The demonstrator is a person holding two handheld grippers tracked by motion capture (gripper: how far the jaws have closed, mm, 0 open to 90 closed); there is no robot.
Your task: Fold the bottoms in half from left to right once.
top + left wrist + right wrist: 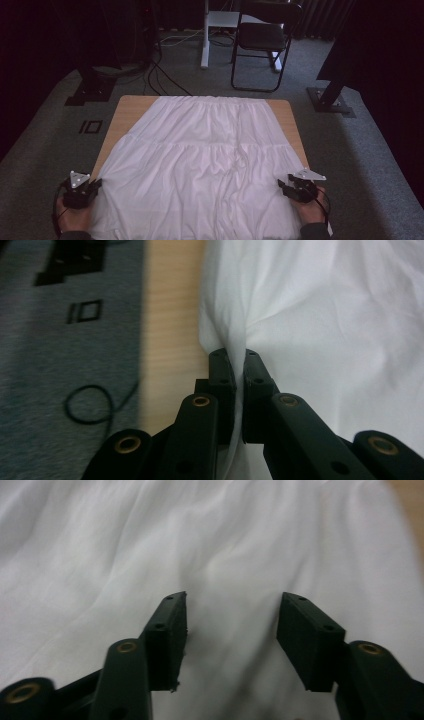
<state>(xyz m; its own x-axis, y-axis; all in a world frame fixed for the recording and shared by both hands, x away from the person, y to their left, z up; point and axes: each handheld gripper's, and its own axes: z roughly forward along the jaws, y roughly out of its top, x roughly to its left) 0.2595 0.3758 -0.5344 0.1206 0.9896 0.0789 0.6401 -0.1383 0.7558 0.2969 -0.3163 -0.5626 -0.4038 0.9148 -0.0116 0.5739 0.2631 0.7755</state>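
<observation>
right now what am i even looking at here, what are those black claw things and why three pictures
A person sits at a wooden table and holds a hand tool with two black jaws in each hand; there is no robot arm. The high view looks down from above the person. The other two pictures come from small cameras riding on each tool, looking along its jaws.

A white cloth, gathered like a skirt, is spread over most of the table.

The left gripper has its jaws shut on a pinched fold at the cloth's edge. The right gripper sits over the cloth with its jaws apart, not pinching anything yet. Behind the table stands a black folding chair on grey carpet.
</observation>
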